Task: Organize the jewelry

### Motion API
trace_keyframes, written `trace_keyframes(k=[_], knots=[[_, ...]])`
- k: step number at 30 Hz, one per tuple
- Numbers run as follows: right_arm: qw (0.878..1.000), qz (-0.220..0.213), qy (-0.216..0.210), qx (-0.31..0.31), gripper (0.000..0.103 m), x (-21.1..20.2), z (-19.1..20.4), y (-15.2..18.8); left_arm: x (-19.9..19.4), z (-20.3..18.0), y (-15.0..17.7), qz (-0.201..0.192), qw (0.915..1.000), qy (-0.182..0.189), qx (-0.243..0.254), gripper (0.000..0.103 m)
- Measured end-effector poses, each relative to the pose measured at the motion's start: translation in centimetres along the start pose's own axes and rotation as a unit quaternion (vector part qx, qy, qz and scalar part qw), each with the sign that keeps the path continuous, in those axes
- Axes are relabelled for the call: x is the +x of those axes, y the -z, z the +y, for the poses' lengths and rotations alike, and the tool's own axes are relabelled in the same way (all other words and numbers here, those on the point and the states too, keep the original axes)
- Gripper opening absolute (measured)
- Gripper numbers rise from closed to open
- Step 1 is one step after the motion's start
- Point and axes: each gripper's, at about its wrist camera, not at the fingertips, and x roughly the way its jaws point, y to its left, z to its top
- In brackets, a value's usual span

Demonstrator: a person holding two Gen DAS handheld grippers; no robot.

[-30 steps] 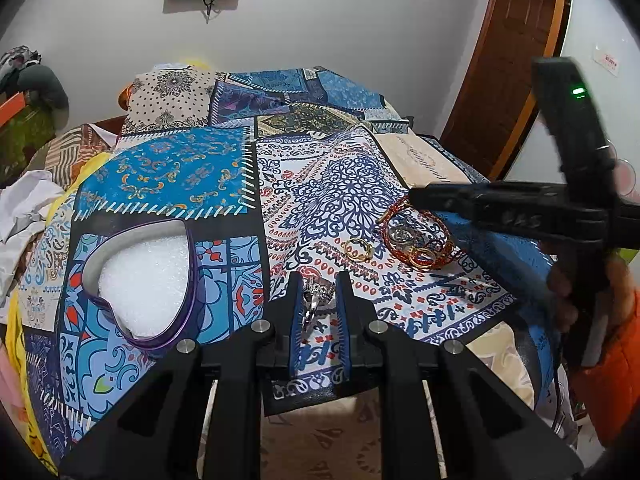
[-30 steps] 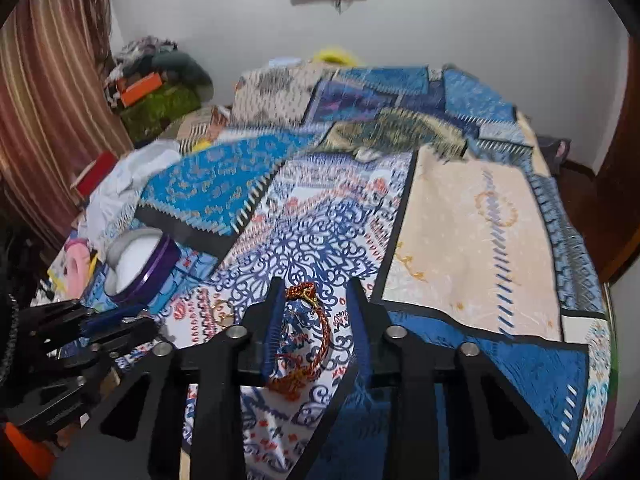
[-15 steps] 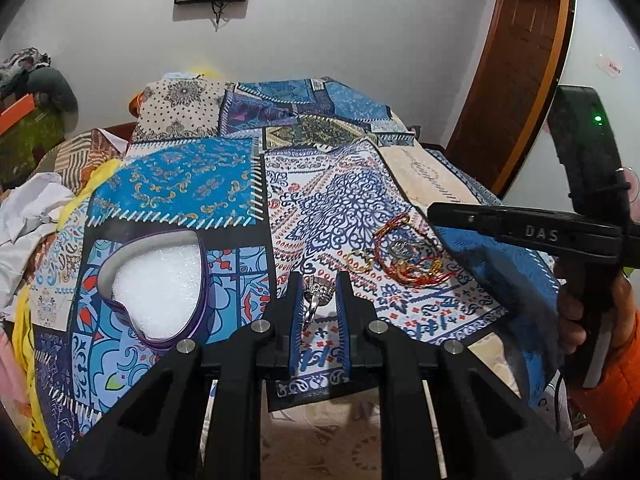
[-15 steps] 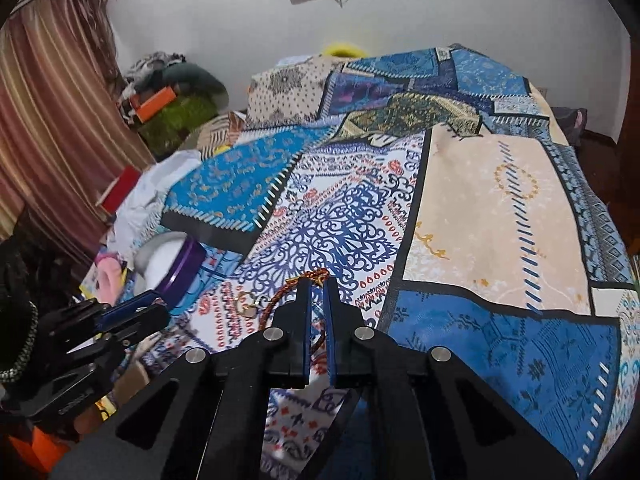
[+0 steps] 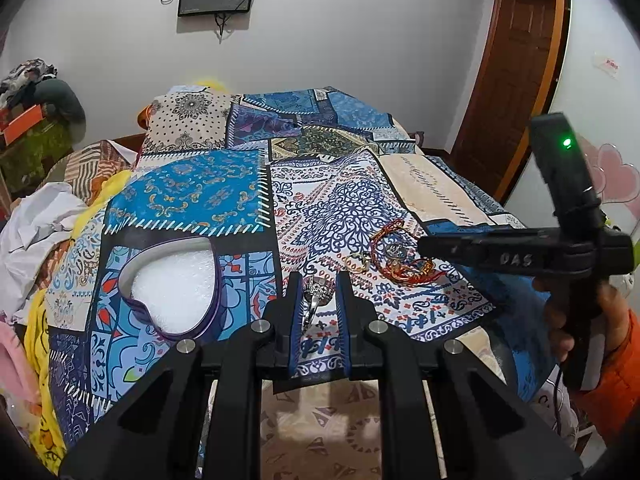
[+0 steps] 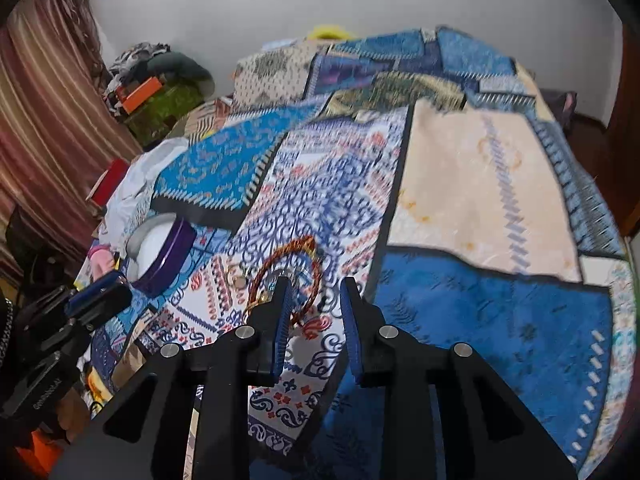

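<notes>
Silver ring (image 5: pixel 316 294) pinched in left gripper (image 5: pixel 318 300); right gripper (image 6: pixel 314 312) seemingly empty.

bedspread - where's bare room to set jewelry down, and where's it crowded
Free: the cream patch and blue patch right of the red bracelet. Crowded: around that bracelet, the gold ring, and the heart tin to the left.

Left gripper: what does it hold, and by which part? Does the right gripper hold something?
The left gripper holds a silver ring by its band, ornate top up. The right gripper is open, holding nothing.
</notes>
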Motion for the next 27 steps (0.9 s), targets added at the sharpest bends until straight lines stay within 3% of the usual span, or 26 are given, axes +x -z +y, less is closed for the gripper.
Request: trace_keyframes(k=[5,8,23,27], knots=[[1.000,0.009,-0.019,-0.009,0.022,1.2,0.4,0.7,0.0,0.3,0.2,0.003,1.0000,-0.006,-0.001,0.015],[0.999,0.006,-0.030,-0.009,0.007,1.1,0.8,0.8,0.0,0.3,0.3,0.004,0.9999,-0.012,-0.001,0.015],[0.999,-0.049,-0.001,-0.023,0.007,-3.0,2.0,1.5,-3.3,-0.9,0.4,-0.020,0.9993,-0.029,0.009,0.015],[0.999,-0.047,0.004,-0.027,0.007,-4.0,2.3,1.7,-3.9,-1.0,0.5,-0.025,0.9991,-0.031,0.012,0.015]])
